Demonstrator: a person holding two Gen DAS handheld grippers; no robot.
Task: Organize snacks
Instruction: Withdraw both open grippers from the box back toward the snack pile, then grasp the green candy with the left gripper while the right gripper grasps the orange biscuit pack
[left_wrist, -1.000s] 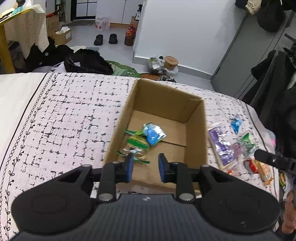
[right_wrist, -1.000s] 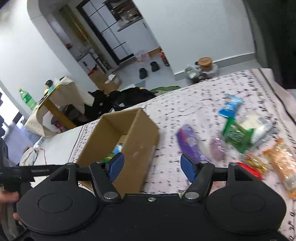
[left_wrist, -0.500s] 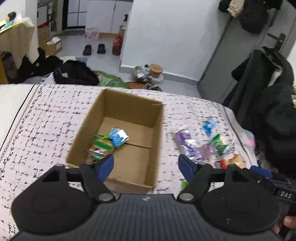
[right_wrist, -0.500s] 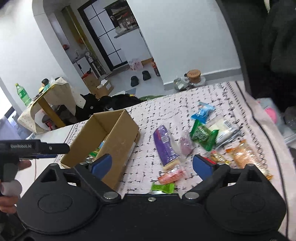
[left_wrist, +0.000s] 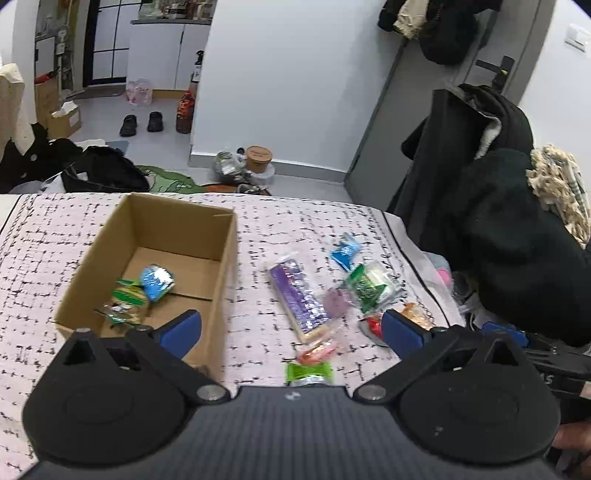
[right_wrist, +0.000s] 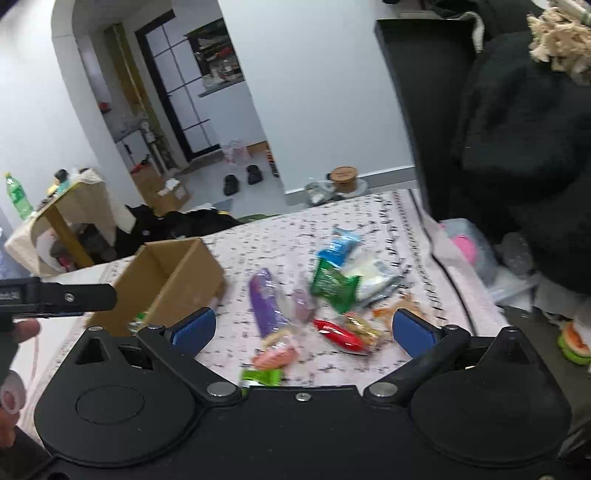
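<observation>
Fingers (left_wrist: 183, 328) of the left gripper (left_wrist: 291, 332) are standing spread wide after just opening, gripping nothing, above the snack packets (left_wrist: 299, 299) lying on the patterned bed (left_wrist: 44, 258) beside the cardboard box (left_wrist: 227, 258). The right gripper (right_wrist: 303, 328) is likewise gaping, freshly opened and empty-handed, over the same packets.

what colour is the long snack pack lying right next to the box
Purple, with a clear end showing a pale biscuit. The left wrist view shows it best.
</observation>
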